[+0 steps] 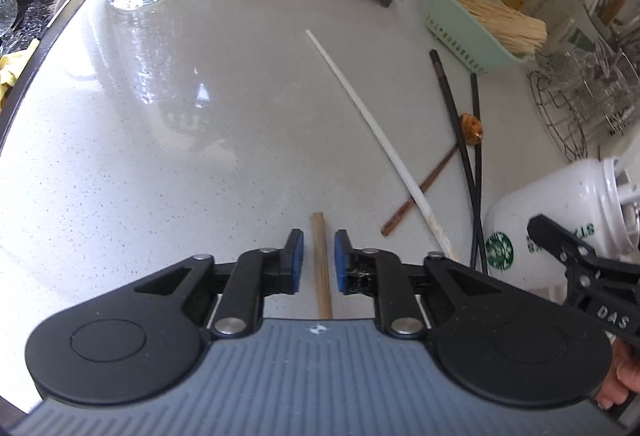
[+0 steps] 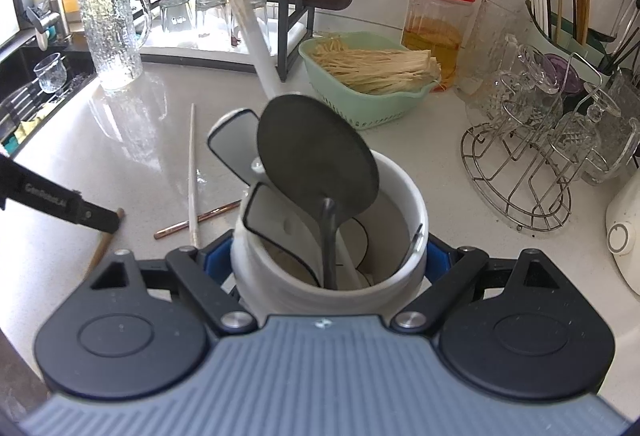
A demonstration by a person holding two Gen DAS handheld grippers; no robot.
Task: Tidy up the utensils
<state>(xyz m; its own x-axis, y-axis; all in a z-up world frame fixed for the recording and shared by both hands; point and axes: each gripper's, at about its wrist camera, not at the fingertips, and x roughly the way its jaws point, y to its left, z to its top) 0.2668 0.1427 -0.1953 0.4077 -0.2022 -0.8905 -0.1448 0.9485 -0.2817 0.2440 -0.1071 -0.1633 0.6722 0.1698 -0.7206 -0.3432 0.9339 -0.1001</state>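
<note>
the left gripper [image 1: 318,262] stood spread around the wooden chopstick [image 1: 321,268] on the counter [image 1: 160,155] (pads not touching); best squeezed squarely. the right gripper [image 2: 328,260] clamped the white holder [image 2: 400,195].

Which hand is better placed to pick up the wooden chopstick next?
Left. The left tool already straddles the wooden chopstick with pads apart, while the right tool is occupied holding the white container.

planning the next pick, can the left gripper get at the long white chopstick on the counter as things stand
Probably yes. The white chopstick lies on open counter ahead and right of the left gripper; only its near end crosses the brown chopstick. But a wooden stick sits between the open jaws.
</note>
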